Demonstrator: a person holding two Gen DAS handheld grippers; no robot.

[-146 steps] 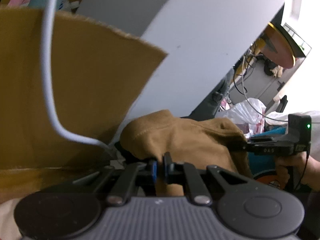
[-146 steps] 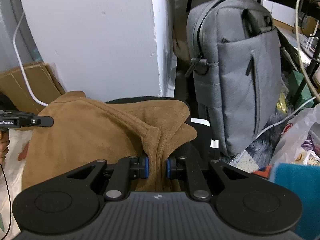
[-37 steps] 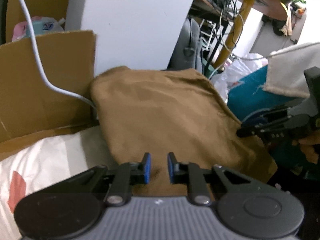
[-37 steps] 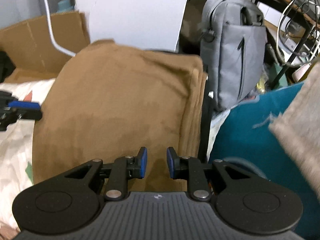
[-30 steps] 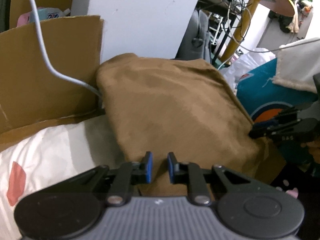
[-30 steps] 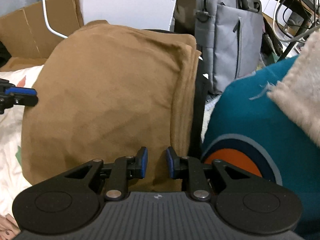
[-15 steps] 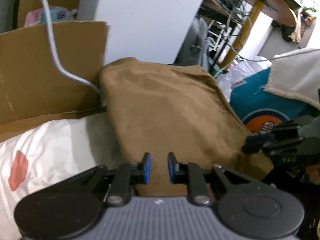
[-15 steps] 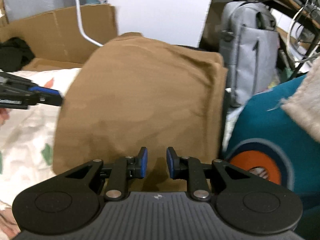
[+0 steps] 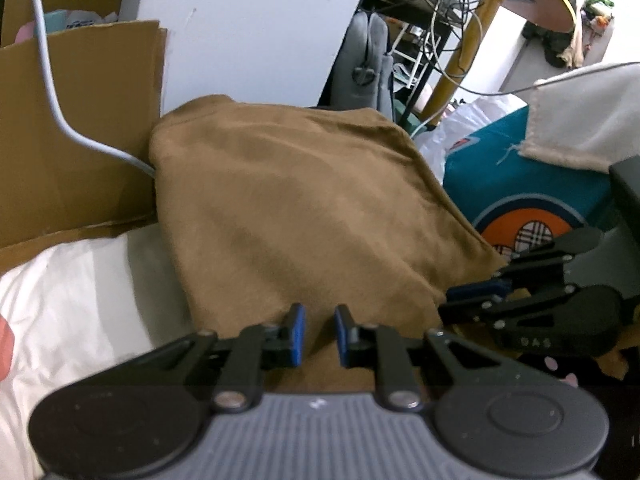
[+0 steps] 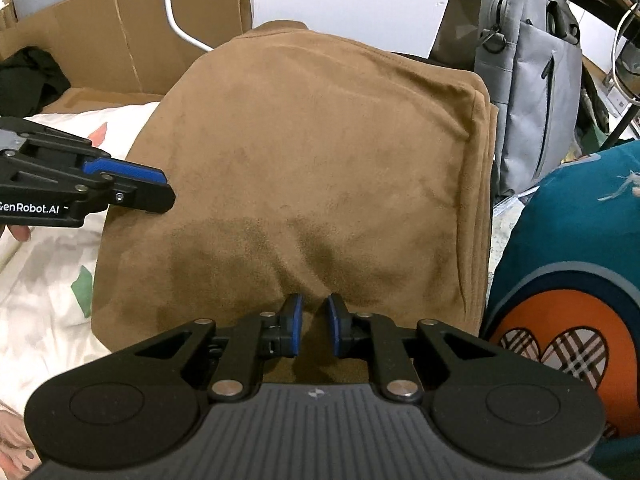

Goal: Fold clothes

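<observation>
Along the near edge of the bed (image 10: pixel 36 280), both grippers, left gripper (image 9: pixel 319 334) narrowly parted, right gripper (image 10: pixel 313 326) closing empty, are hovering over the released, now flat-folded brown garment (image 10: pixel 320 168), suggesting folding is nearly done.

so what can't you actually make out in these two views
- Brown garment, near edge: both views, hidden behind each gripper's own body.
- Right gripper: jaws closing over the cloth; right view doesn't show whether the pads pinch it.
- Left gripper: same doubt in the left view.
- Grey bag: lower part hidden by the teal cushion.
</observation>
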